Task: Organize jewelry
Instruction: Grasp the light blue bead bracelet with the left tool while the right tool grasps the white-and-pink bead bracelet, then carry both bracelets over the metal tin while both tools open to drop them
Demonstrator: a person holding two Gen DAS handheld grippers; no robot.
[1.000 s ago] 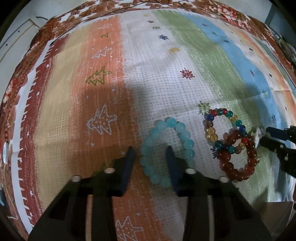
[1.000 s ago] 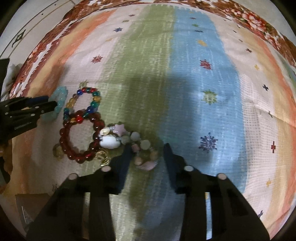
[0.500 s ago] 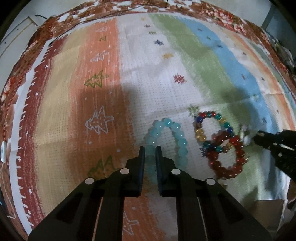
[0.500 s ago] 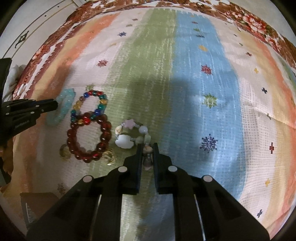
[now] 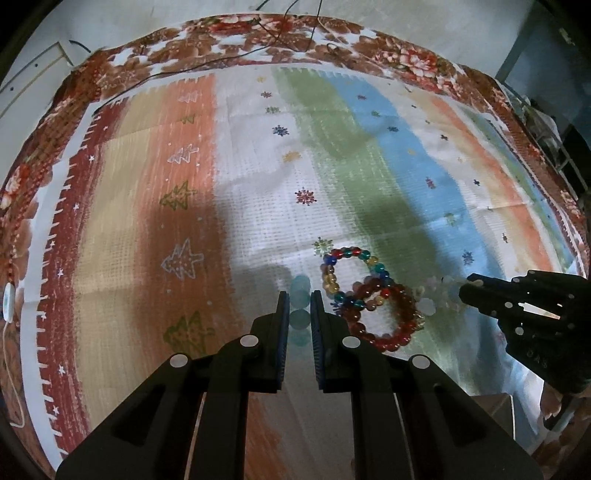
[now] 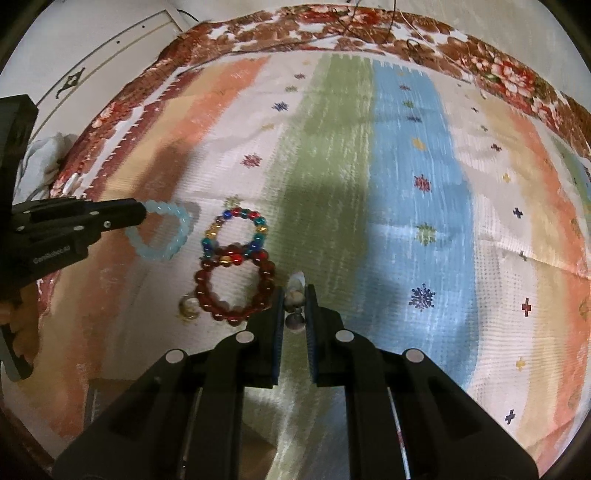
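My left gripper (image 5: pixel 298 297) is shut on a light blue bead bracelet (image 5: pixel 299 317) and holds it off the striped cloth; from the right wrist view the bracelet (image 6: pixel 162 236) hangs as a loop from the left gripper (image 6: pixel 142 212). My right gripper (image 6: pixel 294 291) is shut on a pale shell-and-bead bracelet (image 6: pixel 295 295), also lifted; in the left wrist view the right gripper (image 5: pixel 465 290) holds that bracelet (image 5: pixel 436 291) blurred. A multicolour bead bracelet (image 6: pixel 236 232) and a dark red bead bracelet (image 6: pixel 236 291) lie overlapping on the cloth between the grippers.
A small gold charm (image 6: pixel 189 308) lies beside the red bracelet. The striped cloth (image 6: pixel 406 184) covers a floral-bordered surface (image 6: pixel 369 29). A brown box corner (image 6: pixel 99 398) sits at the near left edge. A white cable (image 5: pixel 9 299) lies at the far left.
Both grippers closed on their bracelets, then lifted them off the cloth. The blue bracelet now hangs from the left gripper and the shell bracelet from the right.
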